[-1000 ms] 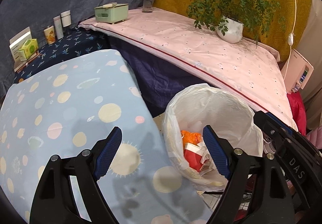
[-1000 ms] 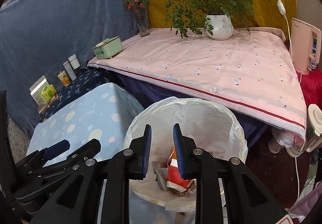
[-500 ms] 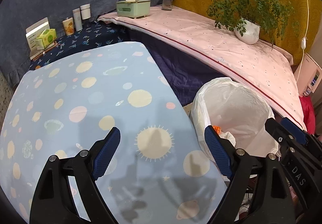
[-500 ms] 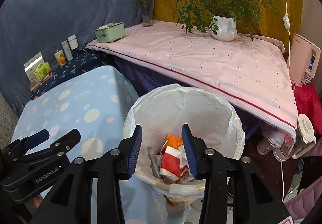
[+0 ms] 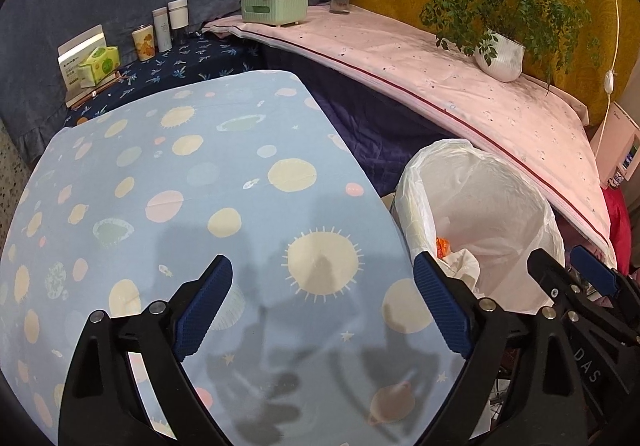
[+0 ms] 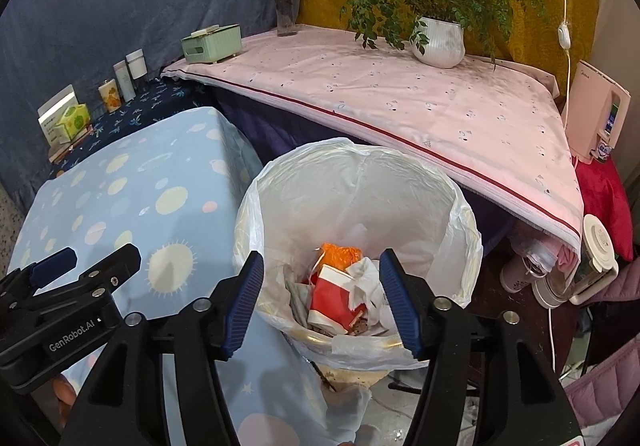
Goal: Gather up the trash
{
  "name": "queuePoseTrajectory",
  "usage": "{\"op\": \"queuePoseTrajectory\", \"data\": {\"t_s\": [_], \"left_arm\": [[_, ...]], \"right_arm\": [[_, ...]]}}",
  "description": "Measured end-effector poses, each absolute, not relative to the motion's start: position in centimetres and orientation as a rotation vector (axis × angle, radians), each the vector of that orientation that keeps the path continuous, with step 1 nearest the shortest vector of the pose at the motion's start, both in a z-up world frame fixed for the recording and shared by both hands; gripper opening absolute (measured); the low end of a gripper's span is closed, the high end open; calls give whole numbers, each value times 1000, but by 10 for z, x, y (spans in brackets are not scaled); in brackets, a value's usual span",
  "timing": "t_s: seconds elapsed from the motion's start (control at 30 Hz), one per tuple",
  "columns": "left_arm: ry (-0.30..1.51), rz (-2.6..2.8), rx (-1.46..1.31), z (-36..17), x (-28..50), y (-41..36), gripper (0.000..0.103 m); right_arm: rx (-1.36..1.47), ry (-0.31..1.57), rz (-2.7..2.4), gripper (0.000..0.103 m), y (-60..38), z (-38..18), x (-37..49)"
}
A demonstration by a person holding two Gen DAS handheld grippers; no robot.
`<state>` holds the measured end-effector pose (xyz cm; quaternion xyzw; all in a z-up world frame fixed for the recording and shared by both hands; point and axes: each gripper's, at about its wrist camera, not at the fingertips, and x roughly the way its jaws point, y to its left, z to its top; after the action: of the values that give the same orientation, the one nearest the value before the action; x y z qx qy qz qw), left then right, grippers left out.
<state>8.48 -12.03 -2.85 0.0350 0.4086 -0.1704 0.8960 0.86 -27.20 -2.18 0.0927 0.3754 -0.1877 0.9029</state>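
Right wrist view: right gripper [image 6: 322, 300], jaws just widening, released above bin [image 6: 460, 205]; left gripper [image 5: 322, 300] released.

- The trash bin [image 6: 362, 344] hides almost wholly behind its white liner bag [image 6: 352, 197]; only a yellowish rim shows, lower centre of the right wrist view.
- A red carton [image 6: 334, 296] and crumpled tissue [image 6: 366, 278] cover the litter beneath them.
- In the left wrist view, the bin's near wall conceals most of the contents; only an orange scrap [image 5: 443, 246] peeks out.
- The pink appliance [image 5: 618, 153] is cut by the right edge.
- Print on the small boxes [image 5: 90, 61], upper left, is too small to read.
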Motion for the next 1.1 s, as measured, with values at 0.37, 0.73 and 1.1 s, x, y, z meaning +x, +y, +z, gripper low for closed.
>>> {"op": "queuePoseTrajectory", "data": {"t_s": [0.37, 0.73, 1.1], "left_arm": [[849, -353, 87, -33, 84, -123, 91], [829, -350, 99, -33, 81, -126, 91], [809, -342, 114, -31, 76, -128, 91]], "right_arm": [[185, 786, -415, 83, -274, -26, 7], [187, 797, -426, 96, -279, -28, 3], [183, 793, -437, 96, -282, -28, -1]]}}
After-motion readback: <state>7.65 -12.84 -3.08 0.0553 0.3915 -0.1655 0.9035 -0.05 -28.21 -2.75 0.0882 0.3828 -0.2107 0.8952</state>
